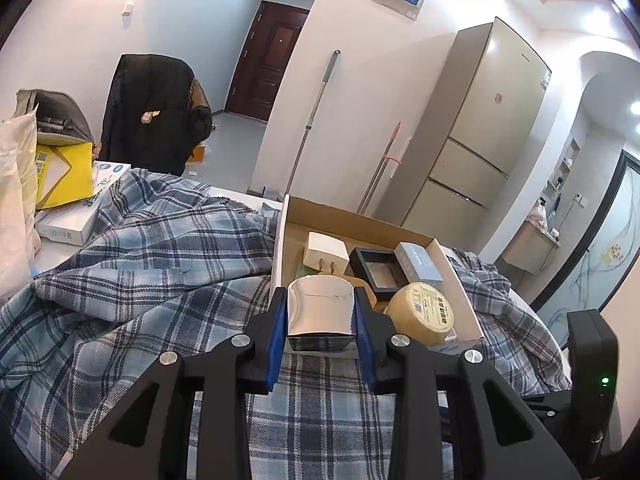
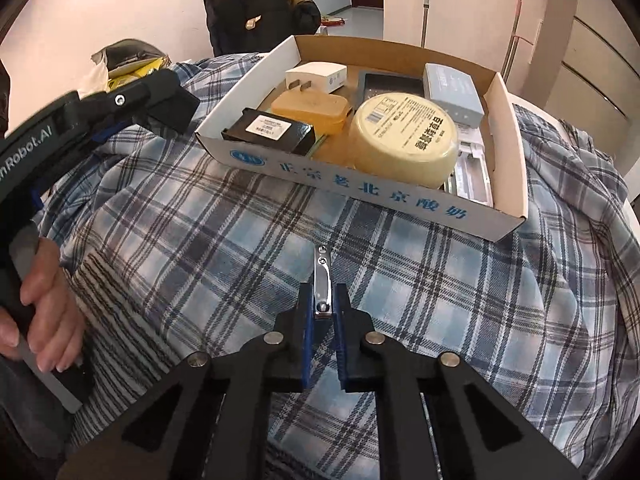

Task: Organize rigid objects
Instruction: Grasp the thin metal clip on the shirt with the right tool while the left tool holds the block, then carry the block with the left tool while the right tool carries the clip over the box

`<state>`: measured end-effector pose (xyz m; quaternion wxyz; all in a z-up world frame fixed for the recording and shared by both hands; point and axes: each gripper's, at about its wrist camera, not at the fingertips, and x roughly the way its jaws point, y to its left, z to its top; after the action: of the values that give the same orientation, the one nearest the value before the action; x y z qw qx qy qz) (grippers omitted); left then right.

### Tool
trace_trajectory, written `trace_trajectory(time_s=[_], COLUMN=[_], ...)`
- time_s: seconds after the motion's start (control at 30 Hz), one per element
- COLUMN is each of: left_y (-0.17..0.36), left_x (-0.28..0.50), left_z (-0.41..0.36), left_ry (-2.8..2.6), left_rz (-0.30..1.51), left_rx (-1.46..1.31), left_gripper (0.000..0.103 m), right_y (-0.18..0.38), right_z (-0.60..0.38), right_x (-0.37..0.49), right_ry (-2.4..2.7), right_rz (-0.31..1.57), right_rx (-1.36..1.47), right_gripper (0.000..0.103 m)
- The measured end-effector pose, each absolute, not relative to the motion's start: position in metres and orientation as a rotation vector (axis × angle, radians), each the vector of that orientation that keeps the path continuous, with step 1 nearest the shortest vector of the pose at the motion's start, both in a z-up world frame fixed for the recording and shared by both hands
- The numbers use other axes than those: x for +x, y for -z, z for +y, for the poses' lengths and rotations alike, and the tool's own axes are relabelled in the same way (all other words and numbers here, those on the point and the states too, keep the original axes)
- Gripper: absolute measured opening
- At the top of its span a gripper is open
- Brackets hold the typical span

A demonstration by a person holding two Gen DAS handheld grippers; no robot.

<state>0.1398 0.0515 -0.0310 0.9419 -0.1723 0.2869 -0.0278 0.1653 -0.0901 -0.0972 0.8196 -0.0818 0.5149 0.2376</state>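
Right gripper (image 2: pixel 322 304) fingers pinch slim chrome nail clipper (image 2: pixel 322 280) on plaid cloth (image 2: pixel 200 240); left gripper (image 1: pixel 320 312) clamps shiny black-ended block (image 1: pixel 320 316). Lift straight, clear near wall of cardboard tray (image 2: pixel 360 188).

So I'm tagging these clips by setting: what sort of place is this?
Most likely a lived-in home, near a kitchen or entry: a tall fridge, a dark wooden door, and mops leaning on the wall.
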Motion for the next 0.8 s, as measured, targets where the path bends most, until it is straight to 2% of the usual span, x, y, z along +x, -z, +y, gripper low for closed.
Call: trace_trajectory(time_s=[0.43, 0.8], left_y=[0.031, 0.005], left_x=[0.140, 0.138], left_z=[0.047, 0.043], left_ry=[0.064, 0.035], left_rz=[0.593, 0.607], left_rx=[-0.329, -0.276], left_gripper=[0.033, 0.033], right_y=[0.104, 0.027], right_z=[-0.079, -0.118], right_x=[0.165, 0.153], right_ry=[-0.429, -0.439], right_rz=[1.036, 0.875], right_rx=[-0.244, -0.117], right_gripper=[0.009, 0.009])
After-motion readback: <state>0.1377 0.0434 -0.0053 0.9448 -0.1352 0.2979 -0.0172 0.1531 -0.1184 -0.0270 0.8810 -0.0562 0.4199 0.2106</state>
